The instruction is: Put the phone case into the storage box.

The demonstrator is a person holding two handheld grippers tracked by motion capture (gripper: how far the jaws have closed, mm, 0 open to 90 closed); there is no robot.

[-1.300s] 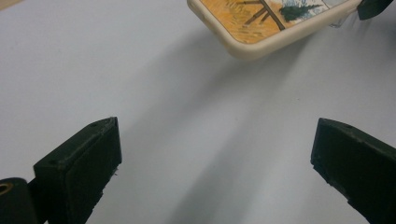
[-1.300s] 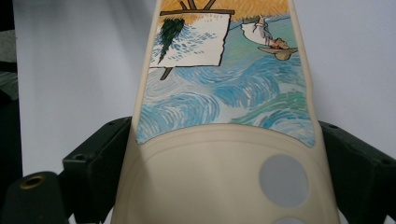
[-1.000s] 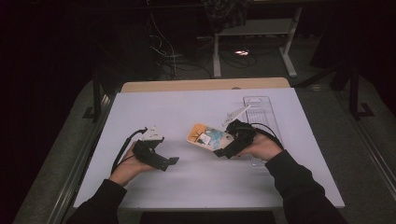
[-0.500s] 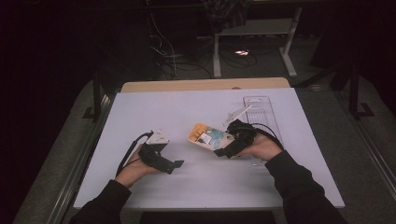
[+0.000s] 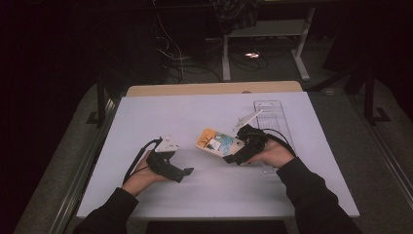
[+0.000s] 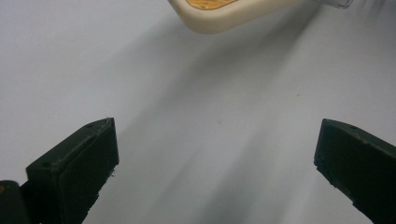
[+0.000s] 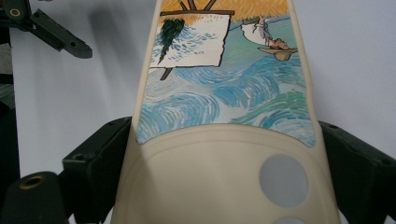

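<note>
The left tool (image 5: 186,171) is sliding lower and nearer across the desk (image 5: 209,112), jaws wide apart and empty. The right tool (image 5: 229,157) is keeping its jaws clamped on the painted cream case (image 7: 224,116) mid-desk, so a handover looks imminent.
</note>
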